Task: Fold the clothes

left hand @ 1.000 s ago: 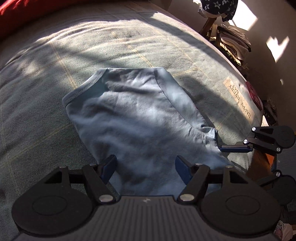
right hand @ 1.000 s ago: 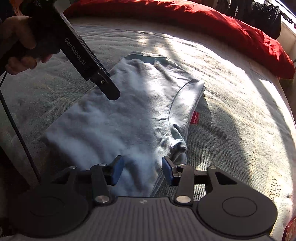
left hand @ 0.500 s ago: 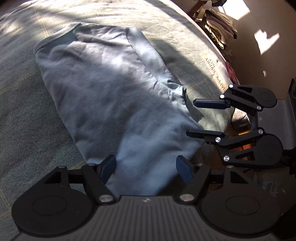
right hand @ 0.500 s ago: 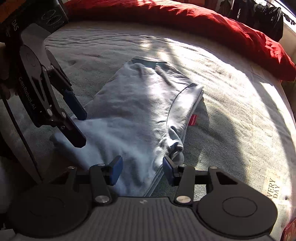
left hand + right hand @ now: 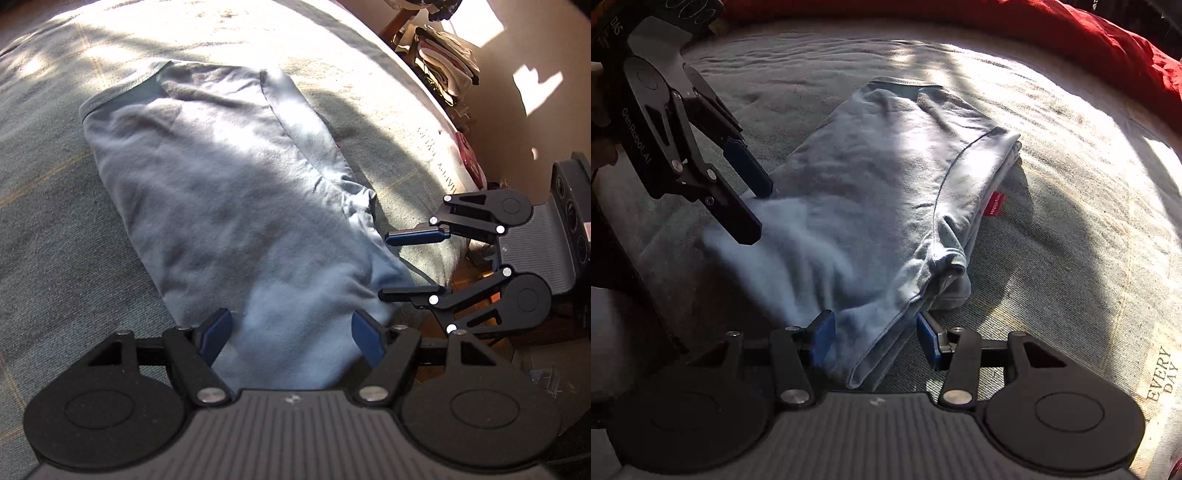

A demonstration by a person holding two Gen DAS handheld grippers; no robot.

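A light blue shirt (image 5: pixel 229 206) lies folded lengthwise on the grey-green bed cover, its sleeve tucked over the top and a small red tag (image 5: pixel 996 201) showing at its side. My left gripper (image 5: pixel 291 334) is open over the shirt's near hem corner, its blue pads either side of the cloth. My right gripper (image 5: pixel 875 339) is open too, straddling the other hem corner. Each gripper shows in the other's view: the right gripper (image 5: pixel 391 264) at the shirt's right edge, the left gripper (image 5: pixel 755 206) at its left edge.
The bed cover (image 5: pixel 1071 184) spreads wide around the shirt, with printed words near its edge (image 5: pixel 1163 373). A red pillow (image 5: pixel 1108 37) runs along the far side. Stacked folded clothes (image 5: pixel 447 70) sit beyond the bed, and the bed's edge drops beside the right gripper.
Both grippers have come down to the shirt's near hem, one at each corner. The left one drew back from mid-shirt to the hem edge. Both stay open.
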